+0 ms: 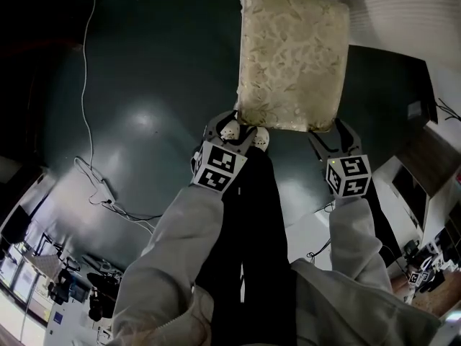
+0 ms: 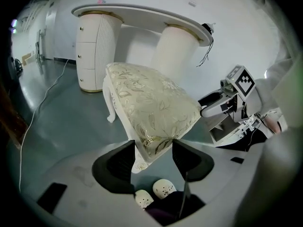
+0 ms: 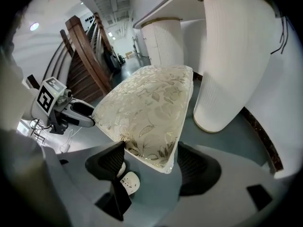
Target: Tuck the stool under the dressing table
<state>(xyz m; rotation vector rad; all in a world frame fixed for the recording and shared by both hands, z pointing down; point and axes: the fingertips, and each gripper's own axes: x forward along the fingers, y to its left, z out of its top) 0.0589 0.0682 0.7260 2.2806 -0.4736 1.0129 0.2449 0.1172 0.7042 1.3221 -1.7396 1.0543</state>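
Note:
The stool (image 1: pixel 292 56) has a cream and gold leaf-patterned cushion and white legs, and stands on the dark teal floor just short of the white dressing table (image 2: pixel 142 13). My left gripper (image 2: pixel 152 148) is at the stool's near left corner, with both jaws against the cushion (image 2: pixel 151 103). My right gripper (image 3: pixel 150 157) is at the near right corner; its jaws stand wide around the cushion's tip (image 3: pixel 147 108), with a gap on the right side. The head view shows the left gripper (image 1: pixel 232 125) and the right gripper (image 1: pixel 333 132) at the cushion's near edge.
Two fluted white pedestals (image 3: pixel 232 56) carry the table top, with a gap between them behind the stool. A thin cable (image 1: pixel 86 121) trails over the floor at the left. A wooden stair rail (image 3: pixel 87 56) rises behind. The person's white shoes (image 2: pixel 156 193) are below the jaws.

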